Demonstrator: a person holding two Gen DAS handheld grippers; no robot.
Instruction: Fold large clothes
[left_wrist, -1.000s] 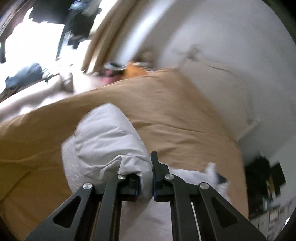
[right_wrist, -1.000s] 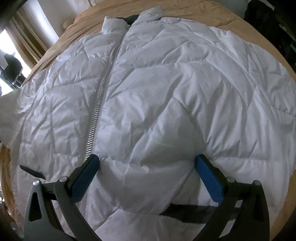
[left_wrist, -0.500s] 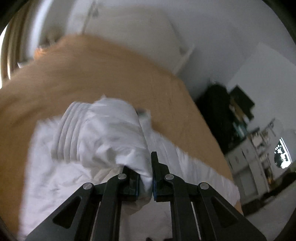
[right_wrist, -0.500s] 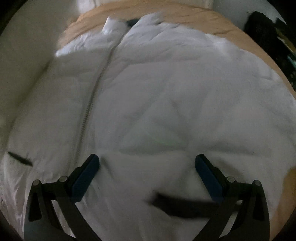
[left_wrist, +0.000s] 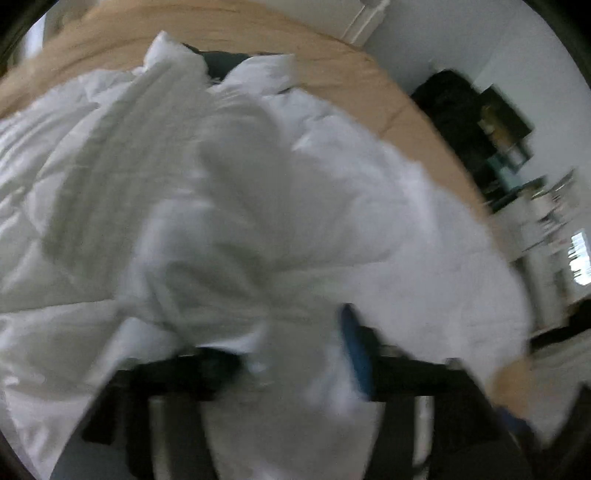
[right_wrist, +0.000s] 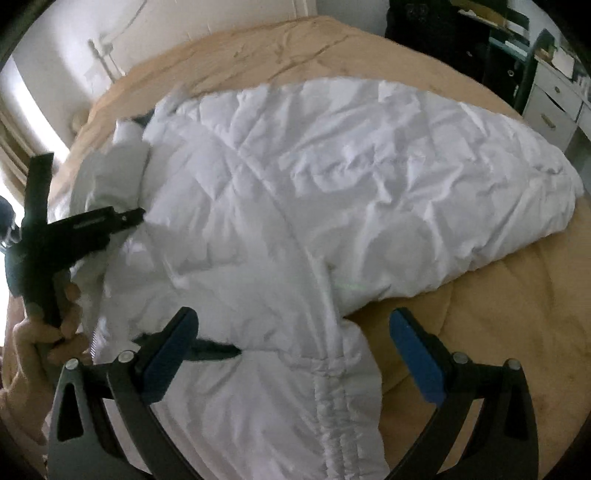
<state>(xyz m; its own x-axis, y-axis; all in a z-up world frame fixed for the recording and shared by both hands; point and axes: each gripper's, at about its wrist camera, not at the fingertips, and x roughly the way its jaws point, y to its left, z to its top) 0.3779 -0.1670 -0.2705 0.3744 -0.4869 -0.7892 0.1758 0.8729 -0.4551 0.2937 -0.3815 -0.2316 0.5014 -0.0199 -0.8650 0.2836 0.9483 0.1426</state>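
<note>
White quilted jacket (right_wrist: 295, 192) lies spread, sleeve seemingly folded across.

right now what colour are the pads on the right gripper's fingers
Blue pads, clearest in the right wrist view.

Your left tool (left_wrist: 295, 350) has just been opening; its jaws now stand apart with a bunched sleeve (left_wrist: 229, 229) of the white jacket (left_wrist: 424, 236) lying loosely between them, all blurred. The jacket is spread over the tan bed (left_wrist: 369, 85), collar at the far end.
</note>
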